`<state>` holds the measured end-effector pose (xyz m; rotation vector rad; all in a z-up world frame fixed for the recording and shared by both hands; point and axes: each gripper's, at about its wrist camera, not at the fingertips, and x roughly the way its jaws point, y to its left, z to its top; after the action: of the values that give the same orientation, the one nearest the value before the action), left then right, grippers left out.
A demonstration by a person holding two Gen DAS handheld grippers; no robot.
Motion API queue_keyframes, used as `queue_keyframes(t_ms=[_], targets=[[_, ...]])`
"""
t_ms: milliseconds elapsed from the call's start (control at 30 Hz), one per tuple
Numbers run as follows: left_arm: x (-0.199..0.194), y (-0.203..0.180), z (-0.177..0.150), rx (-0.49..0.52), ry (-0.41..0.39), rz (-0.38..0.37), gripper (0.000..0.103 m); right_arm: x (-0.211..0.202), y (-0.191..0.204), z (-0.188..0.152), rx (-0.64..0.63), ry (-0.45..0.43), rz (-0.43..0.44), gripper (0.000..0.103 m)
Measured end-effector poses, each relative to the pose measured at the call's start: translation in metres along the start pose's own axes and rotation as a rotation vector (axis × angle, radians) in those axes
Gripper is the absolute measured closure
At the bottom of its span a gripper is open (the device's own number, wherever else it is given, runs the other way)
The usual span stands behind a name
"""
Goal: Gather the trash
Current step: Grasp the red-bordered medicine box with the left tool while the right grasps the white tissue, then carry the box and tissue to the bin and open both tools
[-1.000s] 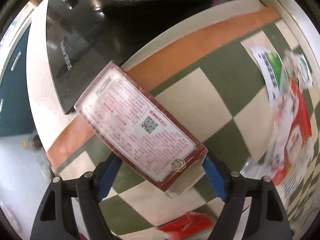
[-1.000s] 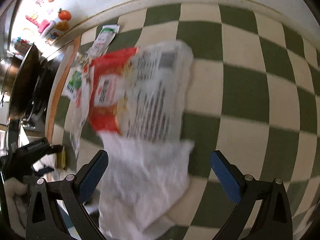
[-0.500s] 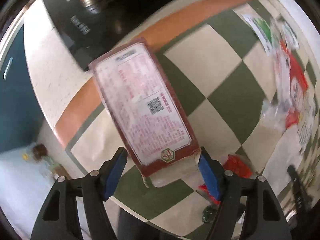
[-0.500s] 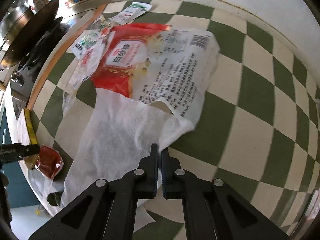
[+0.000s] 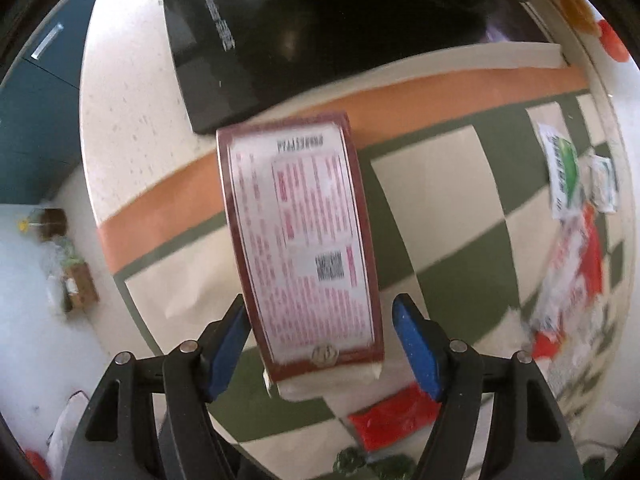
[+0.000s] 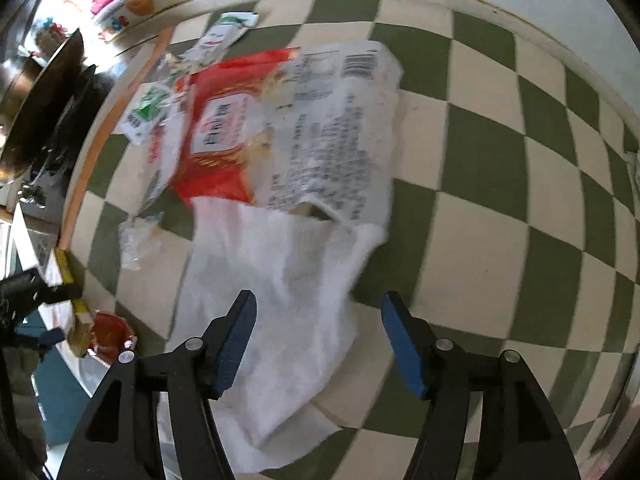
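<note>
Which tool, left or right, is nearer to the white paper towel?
Right. The right tool hangs open directly over the white paper towel. The left tool is off near the table's edge, straddling a maroon box.

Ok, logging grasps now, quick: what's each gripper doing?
Left gripper: open around the dark-red printed carton; grip unclear.
Right gripper: open, empty, over the white paper towel.

Parted right tongs (image 6: 318,340) above white tissue (image 6: 276,300) beside wrappers (image 6: 280,128)
</note>
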<state>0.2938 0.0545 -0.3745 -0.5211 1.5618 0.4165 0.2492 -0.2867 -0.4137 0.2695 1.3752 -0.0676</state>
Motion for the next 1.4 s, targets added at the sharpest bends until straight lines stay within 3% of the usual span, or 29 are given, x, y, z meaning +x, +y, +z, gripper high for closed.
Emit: queue_keyframes(t_ms=[67,100,133,167,200,233,267,400,533,633,733,933,1067,1233,1333,1400], targets=[[-0.005,-0.001,-0.002,0.021,-0.047,0.060,0.037,0.011,0.014,-0.003,-0.038,0.002,-0.044,0.036],[-0.011,-0.011,-0.001,0.039,-0.065,0.068,0.046,0.014,0.022,-0.002,-0.059,-0.002,-0.068,0.034],[-0.015,-0.018,-0.004,0.069,-0.080,0.071,0.046,0.014,0.029,-0.005,-0.092,-0.038,-0.095,0.038],[-0.015,-0.025,-0.006,0.120,-0.090,0.092,0.046,0.014,0.035,-0.008,-0.121,-0.064,-0.120,0.046],[-0.016,-0.029,-0.009,0.148,-0.094,0.112,0.046,0.013,0.038,-0.013,-0.142,-0.099,-0.110,0.063],[-0.022,-0.029,-0.017,0.178,-0.105,0.122,0.047,0.013,0.039,-0.014,-0.154,-0.111,-0.128,0.073],[-0.024,-0.031,-0.024,0.217,-0.121,0.138,0.047,0.014,0.038,-0.014,-0.160,-0.106,-0.114,0.101],[-0.042,-0.030,-0.046,0.314,-0.177,0.152,0.047,0.006,0.026,-0.020,-0.146,-0.105,-0.065,0.100],[-0.072,-0.019,-0.065,0.351,-0.218,0.119,0.047,-0.034,0.014,-0.015,-0.139,-0.146,0.000,0.100],[-0.097,0.004,-0.075,0.361,-0.250,0.074,0.047,-0.060,0.031,-0.003,-0.139,-0.179,0.063,0.100],[-0.119,0.026,-0.087,0.343,-0.280,0.020,0.047,-0.094,0.053,-0.012,-0.155,-0.201,0.121,0.100],[-0.149,0.137,-0.092,0.233,-0.316,-0.059,0.047,-0.138,0.151,-0.044,-0.287,-0.201,0.278,0.100],[-0.139,0.234,-0.085,0.101,-0.287,-0.055,0.047,-0.122,0.241,-0.085,-0.414,-0.133,0.367,0.100],[-0.069,0.368,-0.073,-0.094,-0.193,-0.025,0.047,-0.039,0.365,-0.166,-0.573,0.019,0.425,0.100],[0.004,0.438,-0.063,-0.196,-0.123,-0.021,0.047,0.034,0.421,-0.214,-0.613,0.112,0.424,0.100],[0.070,0.482,-0.053,-0.257,-0.069,-0.023,0.047,0.106,0.455,-0.249,-0.637,0.171,0.397,0.100]])
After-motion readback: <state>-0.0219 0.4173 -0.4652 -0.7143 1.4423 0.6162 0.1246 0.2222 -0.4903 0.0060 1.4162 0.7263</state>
